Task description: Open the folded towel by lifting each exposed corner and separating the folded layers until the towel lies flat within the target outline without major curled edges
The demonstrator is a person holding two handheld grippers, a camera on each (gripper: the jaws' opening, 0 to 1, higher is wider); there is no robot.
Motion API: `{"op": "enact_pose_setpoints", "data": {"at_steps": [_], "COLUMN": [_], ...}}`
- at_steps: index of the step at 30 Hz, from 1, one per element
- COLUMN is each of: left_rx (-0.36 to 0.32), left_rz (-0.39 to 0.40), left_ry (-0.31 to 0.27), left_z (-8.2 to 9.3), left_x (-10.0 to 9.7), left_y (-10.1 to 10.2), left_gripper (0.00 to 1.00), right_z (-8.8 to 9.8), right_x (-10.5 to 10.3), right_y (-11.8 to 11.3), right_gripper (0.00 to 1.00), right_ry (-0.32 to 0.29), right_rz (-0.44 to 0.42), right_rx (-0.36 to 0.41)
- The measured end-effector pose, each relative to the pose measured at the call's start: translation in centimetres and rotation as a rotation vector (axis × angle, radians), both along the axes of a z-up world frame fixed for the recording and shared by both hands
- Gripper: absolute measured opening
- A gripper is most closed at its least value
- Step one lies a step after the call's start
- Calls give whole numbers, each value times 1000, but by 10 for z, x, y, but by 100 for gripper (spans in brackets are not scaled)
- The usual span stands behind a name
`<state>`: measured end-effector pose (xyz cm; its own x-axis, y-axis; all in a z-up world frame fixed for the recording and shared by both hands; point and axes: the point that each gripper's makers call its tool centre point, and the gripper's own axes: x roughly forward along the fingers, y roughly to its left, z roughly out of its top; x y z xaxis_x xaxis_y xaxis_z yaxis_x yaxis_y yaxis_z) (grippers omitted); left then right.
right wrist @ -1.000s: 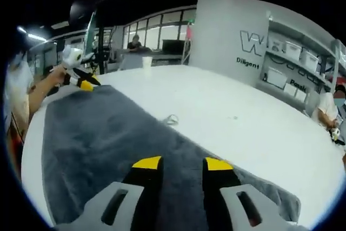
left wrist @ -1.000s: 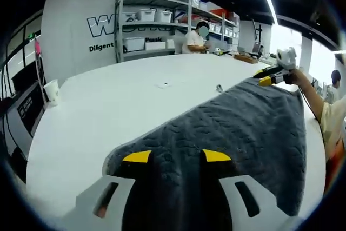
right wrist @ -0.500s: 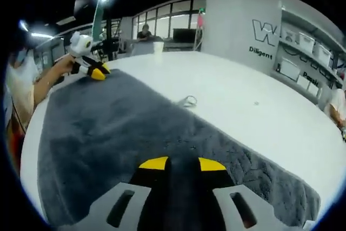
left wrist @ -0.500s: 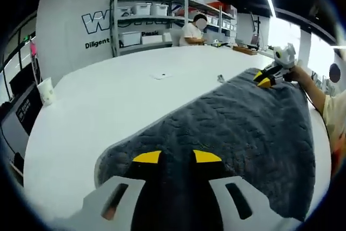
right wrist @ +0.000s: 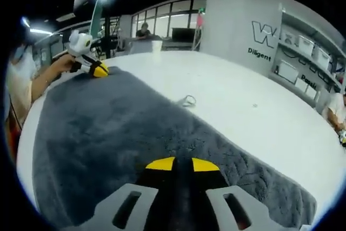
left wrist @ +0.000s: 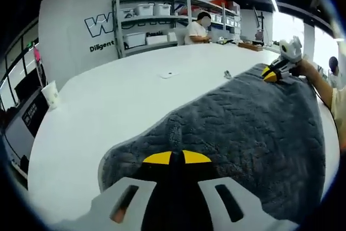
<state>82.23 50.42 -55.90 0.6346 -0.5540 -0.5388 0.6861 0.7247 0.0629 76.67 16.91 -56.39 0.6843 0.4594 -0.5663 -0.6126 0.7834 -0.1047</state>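
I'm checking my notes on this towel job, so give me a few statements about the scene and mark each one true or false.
1. The towel is grey. True.
2. The left gripper has its fingers spread wide apart. False: the yellow tips sit almost together on the towel.
3. A white cup stands near the table edge. True.
4. The towel is rolled into a tight cylinder. False: it lies spread across the table.
5. The right gripper is closed on the towel. True.
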Motion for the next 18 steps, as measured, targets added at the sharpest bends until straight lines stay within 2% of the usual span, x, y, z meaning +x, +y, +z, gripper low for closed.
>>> {"op": "enact_pose_setpoints", "data": {"at_steps": [18], "left_rx": [41], "left_rz": [9], "left_ry": [-40], "left_z": [-1], "left_x": [12], "left_y": [6], "left_gripper": [4], "right_z": [-2], "right_x": [8], "right_y": [4], "right_gripper": [1], "right_ry": [-4], "right_rz": [-11], "right_rx": [-9]}}
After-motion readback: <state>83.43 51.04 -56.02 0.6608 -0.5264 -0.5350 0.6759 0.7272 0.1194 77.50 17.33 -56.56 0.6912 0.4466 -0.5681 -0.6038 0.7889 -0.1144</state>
